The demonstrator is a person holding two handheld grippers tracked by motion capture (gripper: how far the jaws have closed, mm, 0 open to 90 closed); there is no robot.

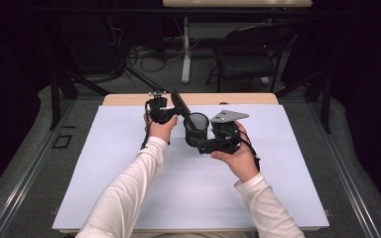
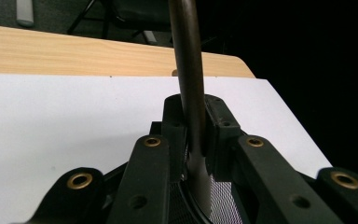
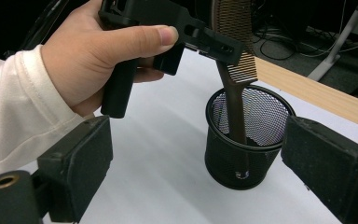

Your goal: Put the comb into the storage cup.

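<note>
A brown comb [image 1: 180, 104] stands slanted, its handle end down inside a black mesh cup [image 1: 196, 130] on the white mat. My left gripper [image 1: 177, 114] is shut on the comb's handle just above the cup's rim. In the left gripper view the handle [image 2: 191, 93] runs up between the two jaws of the left gripper [image 2: 193, 114], with the mesh [image 2: 221, 200] below. The right gripper view shows the comb's teeth [image 3: 235, 28] above the cup [image 3: 242, 154]. My right gripper [image 3: 198, 140] is open, its wide jaws short of the cup on either side, touching nothing.
A white mat [image 1: 119, 163] covers most of the wooden table [image 1: 129, 99]. Beyond the table stand a dark folding chair [image 1: 250, 54] and another table's white leg [image 1: 186, 49] with loose cables on the floor.
</note>
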